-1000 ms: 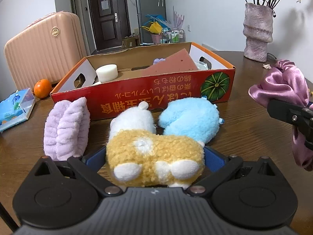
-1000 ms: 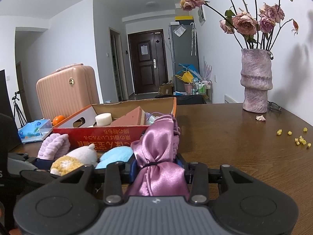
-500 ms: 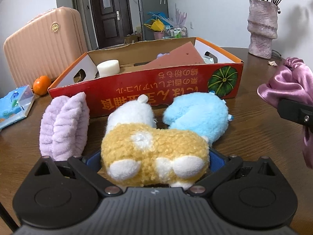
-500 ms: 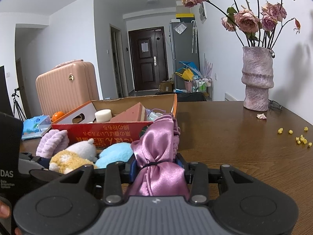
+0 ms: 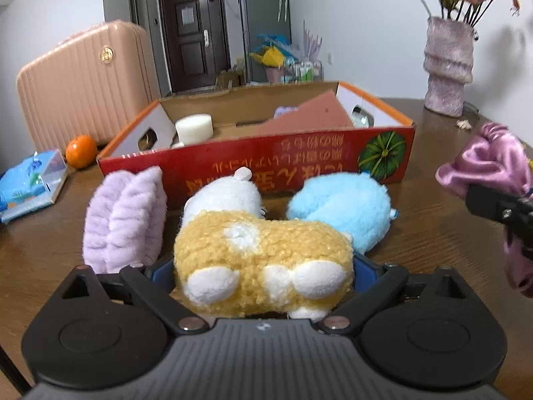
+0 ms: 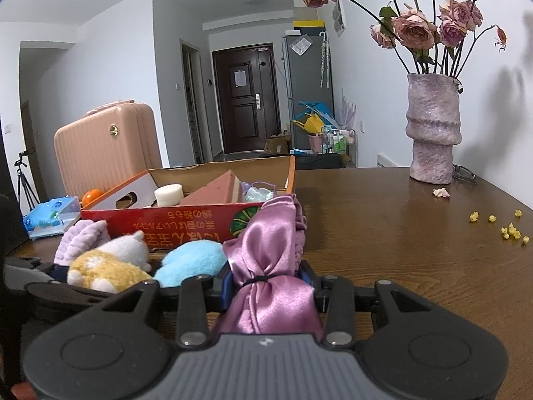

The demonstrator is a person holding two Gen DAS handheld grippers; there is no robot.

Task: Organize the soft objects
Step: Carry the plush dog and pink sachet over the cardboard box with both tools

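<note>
A yellow-and-white plush toy lies on the brown table between the fingers of my left gripper. Its jaws are closing and the blue pads touch the toy's flanks. Just beyond it lie a blue plush and a fluffy lilac cloth, in front of the red cardboard box. My right gripper is shut on a pink satin cloth, held to the right of the plush toys. The pink satin cloth shows at the right edge of the left wrist view.
The box holds a white foam cylinder, a pinkish sponge block and some small items. A peach suitcase, an orange and a tissue pack stand at the left. A vase of roses and yellow crumbs are at the right.
The left gripper's pads have drawn in against the yellow plush toy, which has shifted slightly left in the right wrist view. The right gripper and its satin cloth have kept still.
</note>
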